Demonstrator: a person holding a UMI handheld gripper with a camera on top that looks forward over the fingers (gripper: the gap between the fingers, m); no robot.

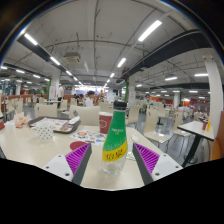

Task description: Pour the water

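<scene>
My gripper (114,158) seems closed on 1 green bottle (116,138), lower centre, above the table (30,145).

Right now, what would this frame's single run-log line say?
gripper: shut on green plastic bottle | green plastic bottle: upright, yellow label, white cap on | red cup: beyond, on white table | pour: not begun

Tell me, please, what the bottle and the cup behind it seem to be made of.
The bottle, held between the fingers of the gripper, looks like clear green plastic: light passes through it, and it has a glossy yellow label. The cup looks like paper or card, matte red and opaque, though it is too small to be sure.
</scene>
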